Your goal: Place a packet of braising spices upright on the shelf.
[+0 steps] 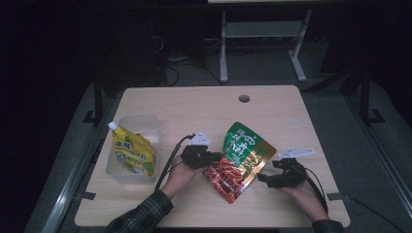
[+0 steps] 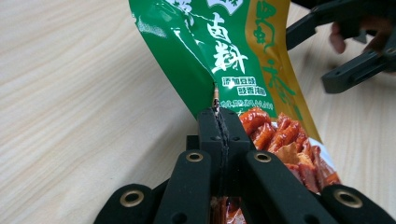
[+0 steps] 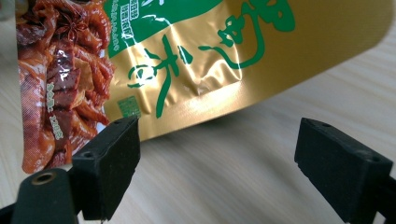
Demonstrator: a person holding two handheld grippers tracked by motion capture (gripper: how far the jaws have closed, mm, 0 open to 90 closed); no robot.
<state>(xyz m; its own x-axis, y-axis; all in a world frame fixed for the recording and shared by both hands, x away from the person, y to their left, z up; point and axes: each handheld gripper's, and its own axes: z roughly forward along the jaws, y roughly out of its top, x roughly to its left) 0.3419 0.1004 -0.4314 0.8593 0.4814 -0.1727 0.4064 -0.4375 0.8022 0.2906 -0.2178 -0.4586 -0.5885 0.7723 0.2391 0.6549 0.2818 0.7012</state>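
Jaws of the left gripper (image 2: 218,122) are pressed together on the left edge of the green, gold and red sauce packet (image 1: 240,160), pinching the foil where the green print meets the pictured food. Those of the right gripper (image 3: 217,158) stand wide apart with bare wood between them, just short of the packet's gold edge, not touching it. Its far end lifted, the packet lies mid-table between both hands. Well to the left, a yellow pouch (image 1: 132,151) sits in a clear plastic bin (image 1: 145,124) on the wooden table (image 1: 204,104)
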